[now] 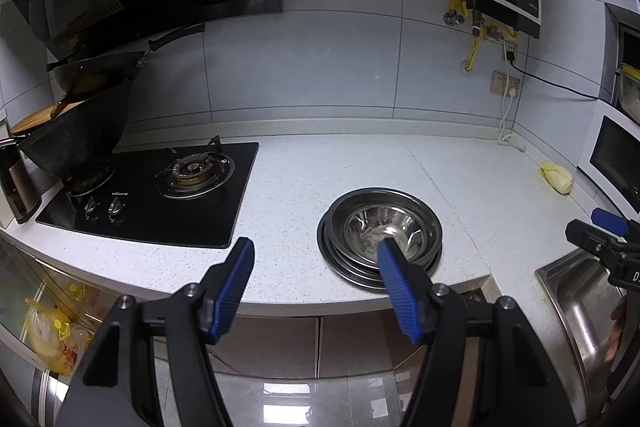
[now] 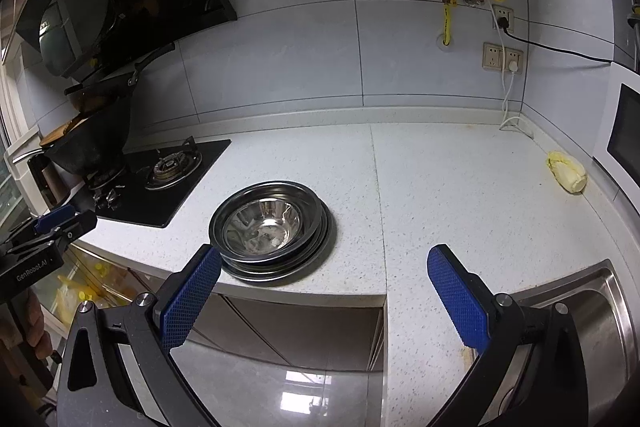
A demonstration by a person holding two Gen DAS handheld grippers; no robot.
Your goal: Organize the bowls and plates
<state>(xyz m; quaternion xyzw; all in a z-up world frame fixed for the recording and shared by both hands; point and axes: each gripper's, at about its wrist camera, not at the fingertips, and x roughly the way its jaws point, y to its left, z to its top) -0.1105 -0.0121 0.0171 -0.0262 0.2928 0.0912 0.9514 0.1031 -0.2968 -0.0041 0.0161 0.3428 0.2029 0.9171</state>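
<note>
Both jaws gape wide, empty: left gripper (image 1: 316, 251), right gripper (image 2: 324, 259). One shiny steel bowl (image 2: 262, 227) sits atop stacked steel plates (image 2: 280, 271), count unclear, on the speckled white counter (image 2: 460, 187).

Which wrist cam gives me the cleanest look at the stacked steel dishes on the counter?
The right wrist view: the stack of steel dishes sits unobstructed ahead of the open right gripper, whole rim visible. In the left wrist view the stack is partly covered, with one blue finger of the open left gripper crossing its near rim.
</note>
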